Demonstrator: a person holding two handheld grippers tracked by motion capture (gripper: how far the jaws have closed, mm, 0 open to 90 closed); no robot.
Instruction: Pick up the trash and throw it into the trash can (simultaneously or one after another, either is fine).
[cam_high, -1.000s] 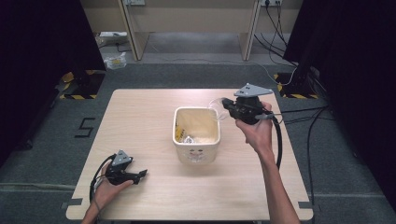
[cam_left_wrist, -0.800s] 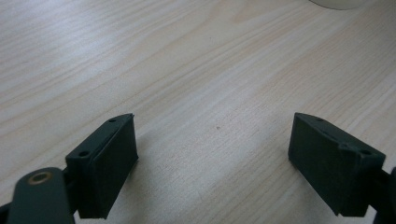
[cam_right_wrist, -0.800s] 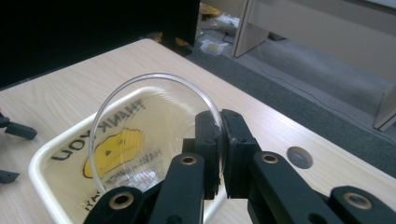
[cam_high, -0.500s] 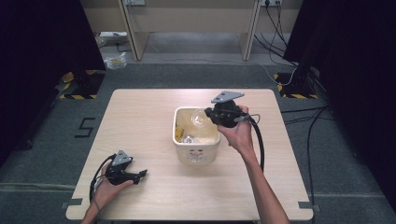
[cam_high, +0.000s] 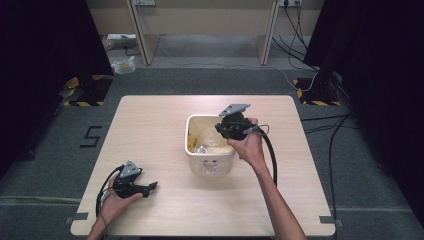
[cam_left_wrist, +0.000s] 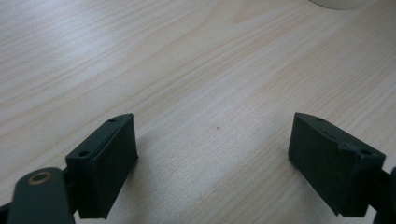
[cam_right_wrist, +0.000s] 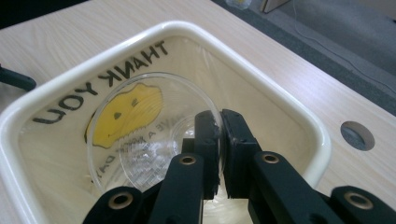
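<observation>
Right tongs: pressed together on the rim of a clear plastic lid, which hangs inside the mouth of the cream bin.
What has changed: a second ago the right tongs were out past the bin's far-right corner with the lid held in the air; now they have come in and down over the opening, so the lid is already below the rim.
What it means: I'd judge the drop into the bin is nearly due; only letting go remains.
Left tongs: standing wide apart with nothing between them, resting low near the worktop's front-left corner, same as before.
Lid: thin, see-through, round and domed, with ribbed glints.
Bin: squarish with rounded corners, glossy rim, lined with a filmy bag printed "THANK YOU" and a yellow face; more clear plastic lies at the bottom.
Worktop: pale wood grain, matt; the bin stands about mid-worktop.
</observation>
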